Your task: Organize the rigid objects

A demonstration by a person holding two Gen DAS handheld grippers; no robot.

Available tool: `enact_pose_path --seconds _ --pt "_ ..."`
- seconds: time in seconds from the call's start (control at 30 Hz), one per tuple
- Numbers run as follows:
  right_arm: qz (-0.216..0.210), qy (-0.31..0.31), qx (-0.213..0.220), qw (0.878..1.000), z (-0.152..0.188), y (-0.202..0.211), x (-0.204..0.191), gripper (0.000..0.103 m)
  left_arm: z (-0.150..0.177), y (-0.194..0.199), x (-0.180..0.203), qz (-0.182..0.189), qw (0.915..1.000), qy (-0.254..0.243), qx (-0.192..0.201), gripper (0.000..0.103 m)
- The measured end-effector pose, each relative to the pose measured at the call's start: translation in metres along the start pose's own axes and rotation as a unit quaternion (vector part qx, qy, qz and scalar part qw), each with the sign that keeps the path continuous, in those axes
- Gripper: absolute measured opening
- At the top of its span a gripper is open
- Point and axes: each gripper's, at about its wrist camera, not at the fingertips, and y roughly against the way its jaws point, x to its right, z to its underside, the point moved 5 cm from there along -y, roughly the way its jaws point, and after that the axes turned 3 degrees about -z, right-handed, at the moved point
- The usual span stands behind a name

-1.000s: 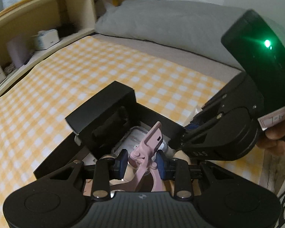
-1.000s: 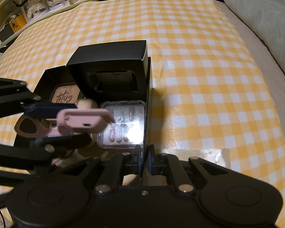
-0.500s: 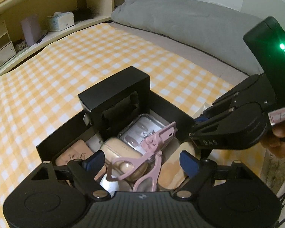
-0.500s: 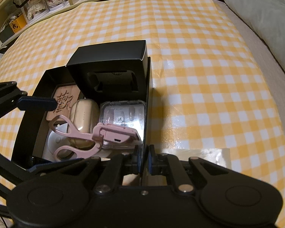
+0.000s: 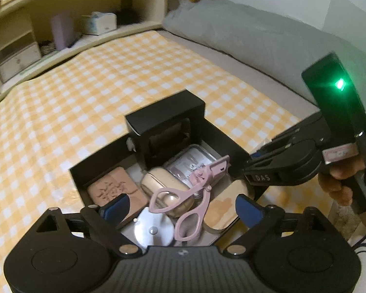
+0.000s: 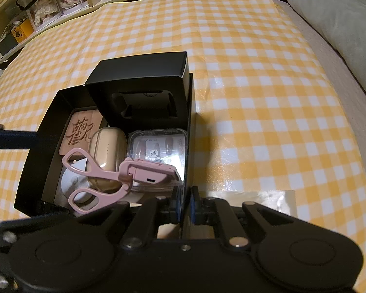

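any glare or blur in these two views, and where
Right wrist view: glare whitens the checked cloth beside the black box and the clear case; the fisheye bends the shelf edge. Left wrist view: a green light flares on the right gripper's handle, and the shelves look soft.

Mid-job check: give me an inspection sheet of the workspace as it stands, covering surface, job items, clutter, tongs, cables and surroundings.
Surface: yellow checked cloth on a bed.
Job's things: black box holds a pink eyelash curler lying on a beige case, clear nail case, carved tile, round white disc and a smaller black box.
Clutter: nothing seen.
Tongs: left tongs opening, nothing between them; right tongs shut on the black box's wall.
Cables: nothing seen.
Surroundings: grey pillow, wooden shelves.
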Motion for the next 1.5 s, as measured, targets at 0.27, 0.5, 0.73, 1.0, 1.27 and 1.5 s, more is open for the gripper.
enact_pose_path --seconds 0.27,0.5,0.73,1.0,1.27,1.5 --pt "0.0 0.0 0.0 1.0 0.0 0.0 0.0 0.008 -0.003 0.039 0.001 -0.007 0.9992 0.026 0.029 0.103" --pt "0.0 0.0 0.0 1.0 0.0 0.0 0.0 0.008 0.004 0.068 0.009 -0.011 0.998 0.051 0.037 0.103" --pt "0.001 0.001 0.0 1.0 0.0 0.0 0.0 0.008 0.017 0.099 0.017 -0.027 0.9949 0.083 0.051 0.103" --pt "0.004 0.003 0.005 1.0 -0.001 0.006 0.0 0.009 0.036 0.131 0.018 -0.058 0.9852 0.136 0.087 0.103" --pt "-0.001 -0.003 0.075 0.997 -0.004 0.073 -0.005 0.013 0.052 0.148 0.011 -0.116 0.9731 0.161 0.117 0.103" --pt "-0.021 0.007 0.139 0.99 0.011 0.139 -0.023 0.021 0.066 0.162 0.009 -0.131 0.9683 0.171 0.126 0.103"
